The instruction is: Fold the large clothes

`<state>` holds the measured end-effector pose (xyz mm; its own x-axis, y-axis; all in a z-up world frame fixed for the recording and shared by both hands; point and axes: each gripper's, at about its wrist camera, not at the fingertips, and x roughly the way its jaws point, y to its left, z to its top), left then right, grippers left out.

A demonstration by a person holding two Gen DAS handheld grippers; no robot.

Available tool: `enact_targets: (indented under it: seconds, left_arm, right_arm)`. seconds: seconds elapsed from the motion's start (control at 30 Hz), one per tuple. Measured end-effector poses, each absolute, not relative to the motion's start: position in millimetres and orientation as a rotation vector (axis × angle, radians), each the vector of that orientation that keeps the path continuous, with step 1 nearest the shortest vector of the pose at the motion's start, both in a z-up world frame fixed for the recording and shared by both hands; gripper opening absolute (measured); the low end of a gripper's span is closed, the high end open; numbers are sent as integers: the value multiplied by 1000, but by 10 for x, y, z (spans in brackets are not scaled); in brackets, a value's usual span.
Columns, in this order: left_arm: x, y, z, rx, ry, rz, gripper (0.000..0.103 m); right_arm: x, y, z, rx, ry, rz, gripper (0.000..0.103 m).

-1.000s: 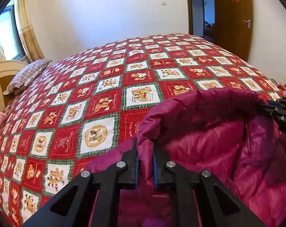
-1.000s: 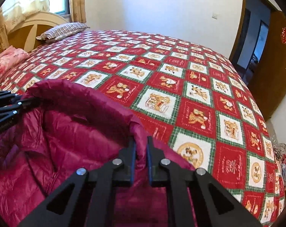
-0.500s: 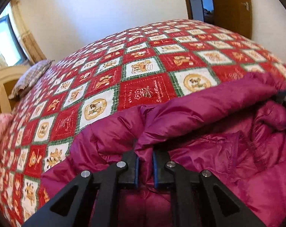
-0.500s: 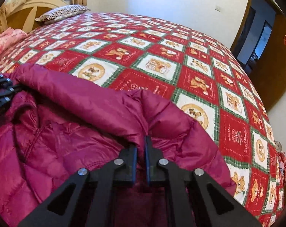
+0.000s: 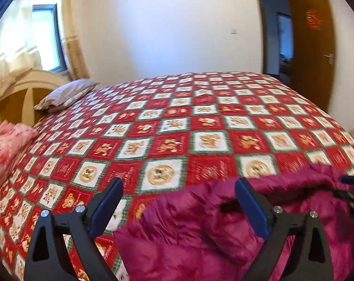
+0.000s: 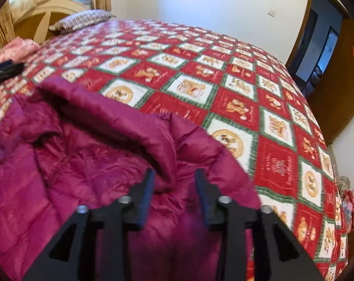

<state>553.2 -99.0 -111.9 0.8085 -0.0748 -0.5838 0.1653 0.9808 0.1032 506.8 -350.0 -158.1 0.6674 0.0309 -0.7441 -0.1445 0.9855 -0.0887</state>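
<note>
A magenta puffer jacket [image 5: 224, 229] lies folded over on the red patterned bedspread [image 5: 177, 126]. My left gripper [image 5: 179, 187] is wide open just above the jacket's left edge, holding nothing. In the right wrist view the jacket [image 6: 83, 164] fills the lower left, its folded edge running toward the far left. My right gripper [image 6: 174, 175] is open over the jacket's right corner, holding nothing. The left gripper's tip [image 6: 5, 70] shows at the far left there, and the right gripper's tip [image 5: 352, 187] shows at the right edge of the left wrist view.
A striped pillow [image 5: 66, 93] and a pink quilt [image 5: 5, 147] lie by the wooden headboard [image 5: 15, 96]. A brown door [image 5: 313, 46] stands open at the far right. Some items [image 6: 348, 201] lie past the bed's right edge.
Both grippers have opened and let go of the jacket's edge, which now lies folded down on the bed. Both grippers have lifted and drawn back slightly.
</note>
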Motion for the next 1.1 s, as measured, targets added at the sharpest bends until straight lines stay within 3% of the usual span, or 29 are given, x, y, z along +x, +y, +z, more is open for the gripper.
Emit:
enact_targets:
  seconds: [0.2, 0.33, 0.53, 0.67, 1.1]
  left_arm:
    - [5931, -1072, -1043, 53, 672, -139, 96]
    - [6011, -1278, -1324, 89, 743, -122, 96]
    - [5974, -1361, -2038, 146, 879, -98, 96]
    - [5981, -1306, -2103, 107, 875, -112, 96]
    - [5968, -1375, -2185, 158, 860, -91, 97]
  right_arm:
    - [5029, -3715, -1179, -32, 762, 85, 49]
    - [5291, -3684, -1100, 117, 733, 66, 49]
    - [5589, -3233, -1539, 130, 774, 126, 49]
    - [5609, -3085, -1886, 71, 805, 116, 49]
    - [5622, -3099, -1980, 63, 807, 96, 48]
